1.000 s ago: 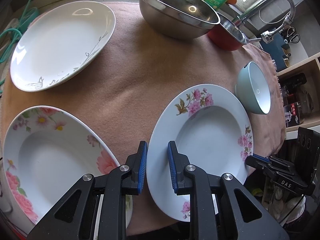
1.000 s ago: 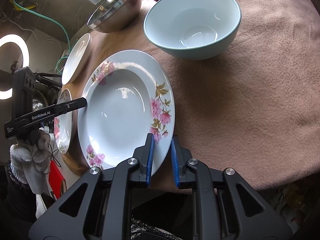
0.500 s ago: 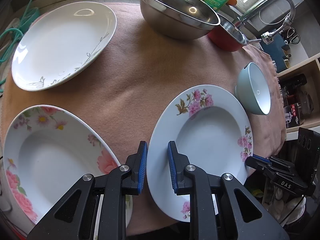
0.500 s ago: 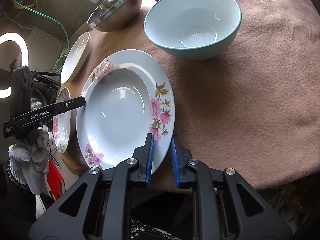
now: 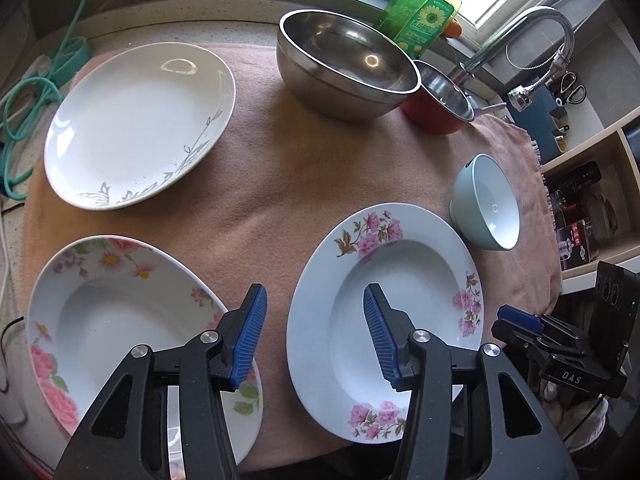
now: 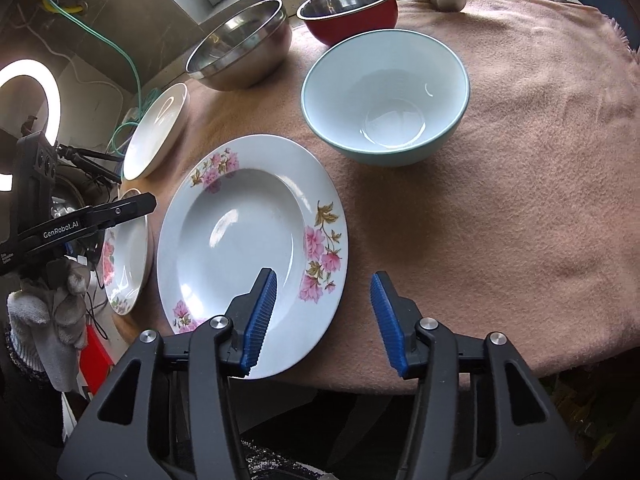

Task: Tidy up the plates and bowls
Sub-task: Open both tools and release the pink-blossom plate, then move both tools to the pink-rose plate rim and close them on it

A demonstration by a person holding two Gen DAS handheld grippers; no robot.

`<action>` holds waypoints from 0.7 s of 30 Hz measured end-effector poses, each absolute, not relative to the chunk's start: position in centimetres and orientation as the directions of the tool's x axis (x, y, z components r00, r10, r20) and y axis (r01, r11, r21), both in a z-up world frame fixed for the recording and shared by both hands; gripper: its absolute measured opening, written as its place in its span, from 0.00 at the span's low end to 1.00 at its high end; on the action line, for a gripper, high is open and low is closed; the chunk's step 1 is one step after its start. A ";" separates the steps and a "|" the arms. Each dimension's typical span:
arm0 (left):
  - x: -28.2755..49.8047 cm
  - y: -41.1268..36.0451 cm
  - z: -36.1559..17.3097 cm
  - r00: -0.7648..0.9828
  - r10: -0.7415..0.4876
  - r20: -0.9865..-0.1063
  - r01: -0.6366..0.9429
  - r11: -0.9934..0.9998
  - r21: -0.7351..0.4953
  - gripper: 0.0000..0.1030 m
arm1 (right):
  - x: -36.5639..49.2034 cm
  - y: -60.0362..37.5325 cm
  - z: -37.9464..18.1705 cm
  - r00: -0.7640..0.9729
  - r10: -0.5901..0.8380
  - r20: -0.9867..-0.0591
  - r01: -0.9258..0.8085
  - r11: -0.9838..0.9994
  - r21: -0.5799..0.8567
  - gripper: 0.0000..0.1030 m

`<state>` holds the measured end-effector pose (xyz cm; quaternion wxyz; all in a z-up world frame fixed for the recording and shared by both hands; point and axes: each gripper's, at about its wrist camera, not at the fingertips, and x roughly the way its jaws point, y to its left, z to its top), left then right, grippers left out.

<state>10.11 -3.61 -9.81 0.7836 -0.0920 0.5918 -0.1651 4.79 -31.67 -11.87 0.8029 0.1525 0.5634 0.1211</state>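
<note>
A deep plate with pink flowers (image 5: pixel 404 280) (image 6: pixel 240 240) lies on the pink cloth (image 5: pixel 280 168) near its front edge. My left gripper (image 5: pixel 314 320) straddles the plate's left rim, and its jaws are opening, pads clear of the rim. My right gripper (image 6: pixel 324 304) straddles the plate's right rim the same way, jaws opening and nothing pressed. A rose-patterned deep plate (image 5: pixel 112 320) lies left of it, and a white butterfly plate (image 5: pixel 136 120) sits behind that one. A light blue bowl (image 6: pixel 384 92) stands behind the flowered plate. A steel bowl (image 5: pixel 344 64) and a red bowl (image 5: pixel 436 100) stand at the back.
A green dish soap bottle (image 5: pixel 424 12) and a faucet (image 5: pixel 532 32) stand behind the bowls. Green hose (image 5: pixel 24 96) coils at the far left. Shelves (image 5: pixel 592 184) stand to the right of the counter. A gloved hand (image 6: pixel 44 320) holds the left gripper's handle.
Both grippers were shut on the flowered plate's opposite rims; now both have opened off it and the plate lies on the cloth. The right gripper has lifted slightly.
</note>
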 end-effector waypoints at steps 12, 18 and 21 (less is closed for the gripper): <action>7.1 1.5 -7.6 0.373 -0.321 -0.870 -0.012 0.936 -0.351 0.65 | 6.4 -27.6 -9.4 0.365 0.410 -0.836 -0.138 0.912 0.387 0.82; 4.6 5.4 -7.0 0.422 -0.238 -0.875 -0.141 0.936 -0.322 0.67 | 7.8 -24.1 -8.7 0.348 0.432 -0.832 -0.229 0.900 0.371 0.83; 3.4 7.2 -7.1 0.433 -0.194 -0.880 -0.194 0.934 -0.301 0.67 | 8.3 -22.3 -8.6 0.335 0.439 -0.834 -0.273 0.892 0.360 0.83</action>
